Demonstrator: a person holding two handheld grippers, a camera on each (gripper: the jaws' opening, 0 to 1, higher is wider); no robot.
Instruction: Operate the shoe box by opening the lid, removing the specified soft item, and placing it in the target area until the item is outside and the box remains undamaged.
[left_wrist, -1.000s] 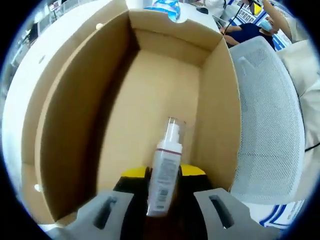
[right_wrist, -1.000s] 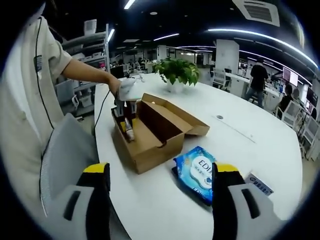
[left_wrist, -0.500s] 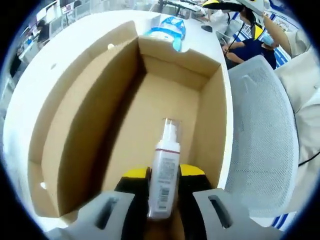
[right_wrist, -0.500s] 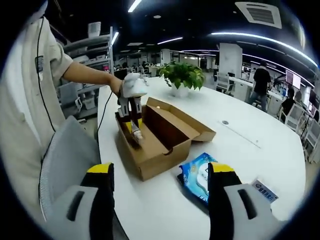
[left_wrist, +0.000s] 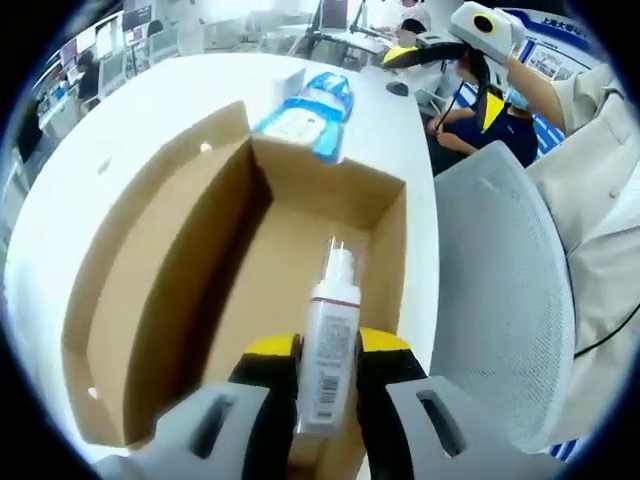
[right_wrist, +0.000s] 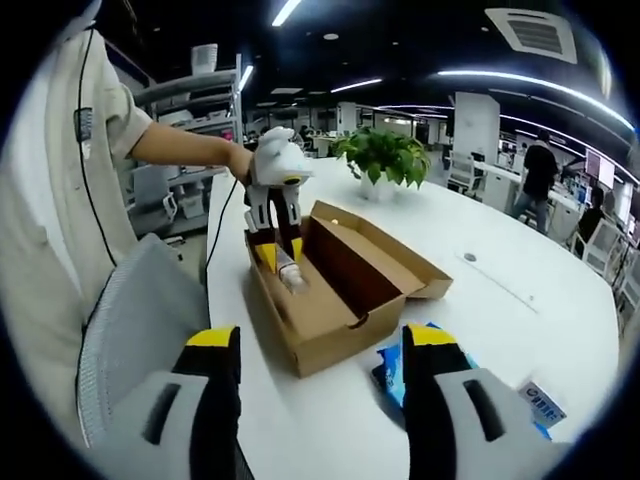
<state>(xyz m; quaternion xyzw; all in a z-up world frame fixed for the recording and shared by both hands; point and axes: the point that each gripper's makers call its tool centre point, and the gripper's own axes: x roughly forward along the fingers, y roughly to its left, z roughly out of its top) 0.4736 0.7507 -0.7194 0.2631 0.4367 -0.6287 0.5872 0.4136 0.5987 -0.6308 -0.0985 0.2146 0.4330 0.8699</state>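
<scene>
Left gripper (left_wrist: 326, 375) is clamped on a white pump bottle (left_wrist: 327, 345), its 2 yellow-tipped jaws pressing the bottle's sides, nozzle pointing away from the camera; the bottle hangs above the open brown shoe box (left_wrist: 150, 300), over the end nearest the camera, with the bare cardboard floor showing beneath it; from the right gripper view the same left gripper (right_wrist: 277, 255) points down into the near-left end of the shoe box (right_wrist: 330, 320), bottle (right_wrist: 290, 274) pinched between its tips and sitting about level with the box's rim, a person's hand (right_wrist: 262, 165) on top of the tool; the lid (right_wrist: 385, 245) is folded back flat on the white table (right_wrist: 500, 330) on the far side of the box; right gripper (right_wrist: 318, 400) hovers in the foreground with its 2 jaws spread wide apart and nothing between them, well apart from the box; a blue wipes pack (right_wrist: 395, 375) lies on the table just beside the box's near end, partly hidden behind the right jaw; in the left gripper view that pack (left_wrist: 305, 110) lies beyond the box's far end; a potted green plant (right_wrist: 385, 160) stands on the table beyond the box; a grey mesh chair back (left_wrist: 500, 300) sits just beside the table edge.
</scene>
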